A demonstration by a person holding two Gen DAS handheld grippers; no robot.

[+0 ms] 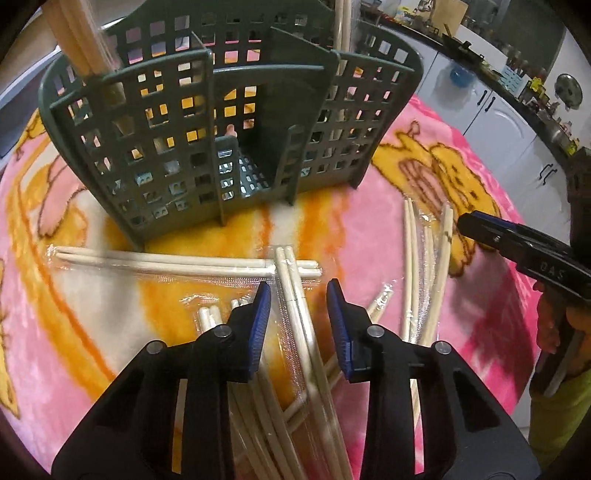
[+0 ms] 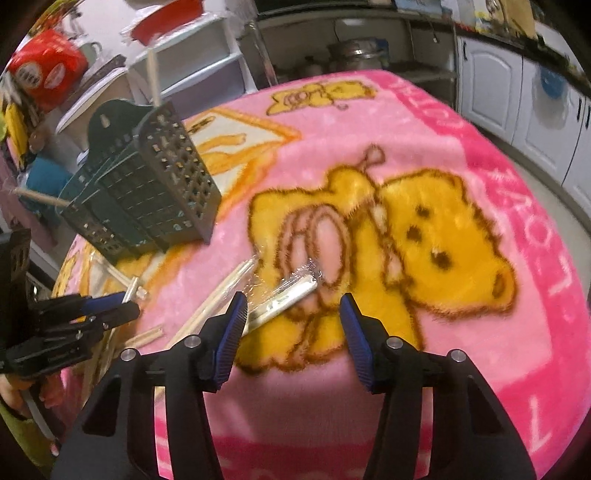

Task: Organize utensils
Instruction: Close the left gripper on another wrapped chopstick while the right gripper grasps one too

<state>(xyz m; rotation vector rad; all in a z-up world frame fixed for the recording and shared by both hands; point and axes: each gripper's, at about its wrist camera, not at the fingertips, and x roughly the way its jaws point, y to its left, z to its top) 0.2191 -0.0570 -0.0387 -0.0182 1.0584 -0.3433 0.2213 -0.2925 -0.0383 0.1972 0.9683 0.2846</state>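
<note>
A dark green perforated utensil holder [image 1: 155, 140] stands on the pink blanket [image 1: 461, 325], with wrapped chopsticks upright in its left compartment [image 1: 74, 37] and right compartment [image 1: 342, 22]. Several wrapped chopstick pairs lie loose in front of it. My left gripper [image 1: 299, 314] is open low over the pile, one wrapped pair [image 1: 291, 280] running between its fingers without the pads pressing it. My right gripper [image 2: 293, 306] is open just above another wrapped pair [image 2: 291, 291] on the bear print; in the left wrist view it [image 1: 480, 230] sits over the right-hand chopsticks [image 1: 424, 258].
In the right wrist view the holder [image 2: 147, 199] is at the left, and the left gripper [image 2: 118, 306] sits below it. White cabinets [image 2: 491, 81] and shelves [image 2: 354, 48] ring the table. A hand and a green sleeve [image 1: 557, 406] show at the right edge.
</note>
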